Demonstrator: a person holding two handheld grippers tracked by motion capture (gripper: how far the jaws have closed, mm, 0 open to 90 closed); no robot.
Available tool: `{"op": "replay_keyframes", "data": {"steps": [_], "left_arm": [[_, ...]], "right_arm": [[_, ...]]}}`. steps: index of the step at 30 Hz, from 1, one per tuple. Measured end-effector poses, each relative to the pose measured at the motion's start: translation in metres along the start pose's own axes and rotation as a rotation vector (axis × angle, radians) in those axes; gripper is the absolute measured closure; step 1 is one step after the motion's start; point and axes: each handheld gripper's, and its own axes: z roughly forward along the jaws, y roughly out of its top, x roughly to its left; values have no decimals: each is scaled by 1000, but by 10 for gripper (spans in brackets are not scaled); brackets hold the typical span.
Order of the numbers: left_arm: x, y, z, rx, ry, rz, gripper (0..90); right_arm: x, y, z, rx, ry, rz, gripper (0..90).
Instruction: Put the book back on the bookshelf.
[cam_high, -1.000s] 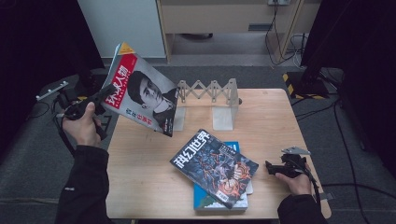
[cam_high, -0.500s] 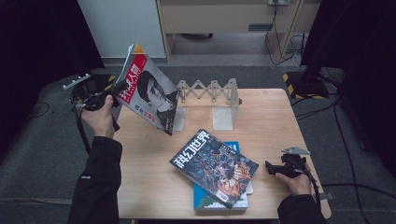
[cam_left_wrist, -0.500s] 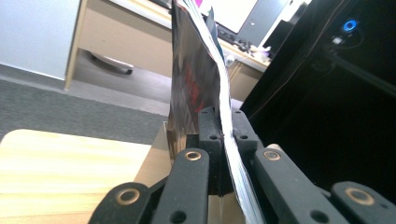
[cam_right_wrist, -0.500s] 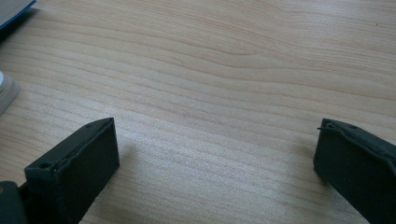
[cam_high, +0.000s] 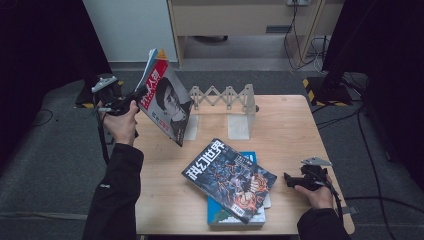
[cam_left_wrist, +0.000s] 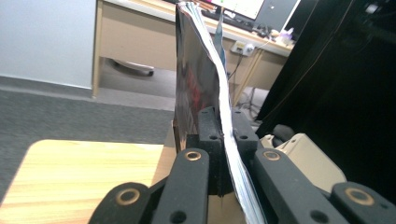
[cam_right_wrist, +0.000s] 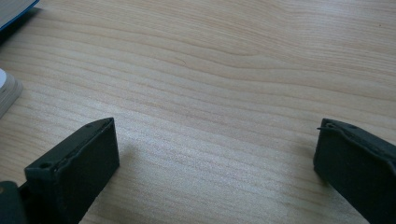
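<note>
My left gripper (cam_high: 134, 100) is shut on the edge of a red-and-white magazine (cam_high: 165, 102) with a portrait on its cover, held tilted in the air over the table's far left corner. In the left gripper view the magazine (cam_left_wrist: 201, 79) stands edge-on, pinched between the jaws of that gripper (cam_left_wrist: 223, 126). A dark comic-style magazine (cam_high: 229, 177) lies on top of a blue book (cam_high: 250, 159) at the table's front centre. My right gripper (cam_high: 291, 180) rests low on the table at the front right; in the right gripper view it (cam_right_wrist: 215, 154) is open, with bare wood between the jaws.
A white expanding book rack (cam_high: 227, 105) stands at the back centre of the wooden table (cam_high: 290, 130). A desk (cam_high: 240, 15) and cables (cam_high: 300, 35) lie beyond. Dark curtains hang at both sides. Grey carpet surrounds the table.
My left hand has lifted the red magazine and carried it to the right and farther back, toward the rack. The right gripper has stayed still.
</note>
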Motion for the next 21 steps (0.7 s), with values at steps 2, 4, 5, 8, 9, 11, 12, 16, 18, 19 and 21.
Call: {"op": "replay_keyframes", "data": {"steps": [2,4,5,8,9,11,12,16,18,19,21], "left_arm": [[-4,0,3,1,6,11,861],[-8,0,6,2,14,23,862],[-10,-1,8,5,19,31,861],[-16,-2,12,12,40,57,862],[-19,-3,14,15,48,69,862],[-23,-5,16,20,61,91,862],[-25,-6,18,23,67,101,861],[-28,-8,21,26,84,108,862],[-30,-9,22,18,93,115,862],[-31,-10,22,16,101,122,862],[-35,-11,24,11,117,136,862]], "right_arm": [[0,0,0,0,0,0,4],[0,0,0,1,2,-2,4],[0,0,0,1,2,-3,4],[0,0,0,-1,4,-5,4],[0,0,0,-1,4,-6,4],[0,0,0,-1,4,-6,4],[0,0,0,-1,4,-6,4],[0,0,0,0,6,-5,4],[0,0,0,0,6,-7,4],[0,0,0,0,7,-8,4],[0,0,0,0,7,-8,4]]}}
